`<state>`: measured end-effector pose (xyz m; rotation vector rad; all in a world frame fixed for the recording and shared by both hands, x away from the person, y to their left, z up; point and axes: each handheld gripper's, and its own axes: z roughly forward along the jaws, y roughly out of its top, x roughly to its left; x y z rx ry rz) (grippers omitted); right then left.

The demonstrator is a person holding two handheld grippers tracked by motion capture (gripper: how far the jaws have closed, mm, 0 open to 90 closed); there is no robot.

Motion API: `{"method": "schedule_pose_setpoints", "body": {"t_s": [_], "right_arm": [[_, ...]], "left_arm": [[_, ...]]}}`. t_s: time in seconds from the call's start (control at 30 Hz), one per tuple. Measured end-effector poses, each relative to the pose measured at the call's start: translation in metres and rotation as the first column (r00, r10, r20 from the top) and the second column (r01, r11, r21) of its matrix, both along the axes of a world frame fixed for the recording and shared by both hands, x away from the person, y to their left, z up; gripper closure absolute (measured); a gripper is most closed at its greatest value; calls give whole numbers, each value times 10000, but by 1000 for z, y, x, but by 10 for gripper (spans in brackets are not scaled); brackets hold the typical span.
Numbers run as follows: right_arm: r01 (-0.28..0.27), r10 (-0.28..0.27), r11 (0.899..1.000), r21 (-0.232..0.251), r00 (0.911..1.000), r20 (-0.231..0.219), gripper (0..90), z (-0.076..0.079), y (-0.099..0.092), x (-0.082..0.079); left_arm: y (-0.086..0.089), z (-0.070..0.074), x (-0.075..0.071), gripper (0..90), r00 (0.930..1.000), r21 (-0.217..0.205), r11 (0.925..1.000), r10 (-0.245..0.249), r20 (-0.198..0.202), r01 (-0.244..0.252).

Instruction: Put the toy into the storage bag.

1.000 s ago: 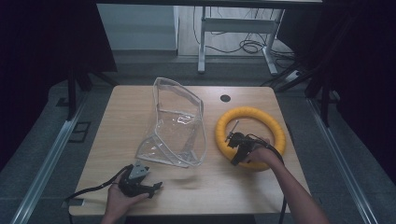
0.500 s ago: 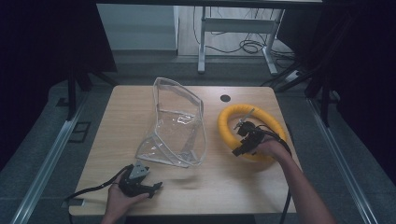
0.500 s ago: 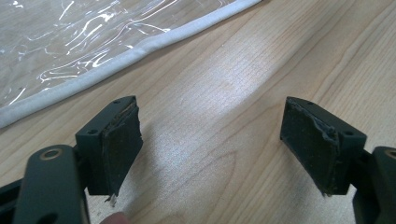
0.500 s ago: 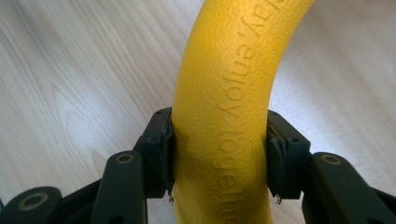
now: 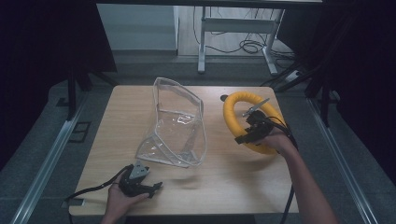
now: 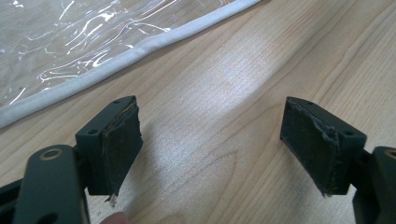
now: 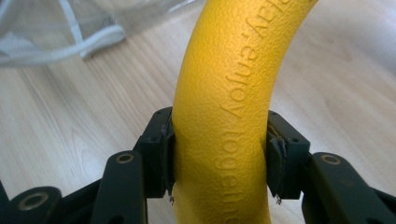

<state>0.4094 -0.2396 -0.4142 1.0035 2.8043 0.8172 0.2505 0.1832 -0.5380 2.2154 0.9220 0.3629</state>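
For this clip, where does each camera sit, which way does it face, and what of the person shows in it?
High view: above the person's side, looking forward and down on the table; both forearms, left tool, right tool.
Left gripper view: on the left tool, jaws open over wood, facing the clear bag.
Right gripper view: on the right tool, jaws clamping the yellow ring.
Shared: ring and bag.

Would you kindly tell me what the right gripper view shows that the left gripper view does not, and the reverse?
The right gripper view alone shows the yellow ring clamped between its tongs, with raised lettering along the ring's surface. The left gripper view alone shows its own tongs spread wide apart, with nothing but bare wood between them. Both share the light wooden table and part of the clear plastic bag with its white trim, lying beyond the tongs.
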Motion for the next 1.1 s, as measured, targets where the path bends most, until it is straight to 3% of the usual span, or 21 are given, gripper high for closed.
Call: {"method": "schedule_pose_setpoints", "body": {"t_s": [0.63,1.1], "right_arm": [[4,-72,9969,790,9962,865,506,28,6,-6],[-205,-94,9860,1655,9841,1775,506,53,15,-15]], "left_arm": [[0,0,0,203,10000,0,10000,3,3,-3],[0,0,0,203,10000,17,10000,-11,16,11]]}}
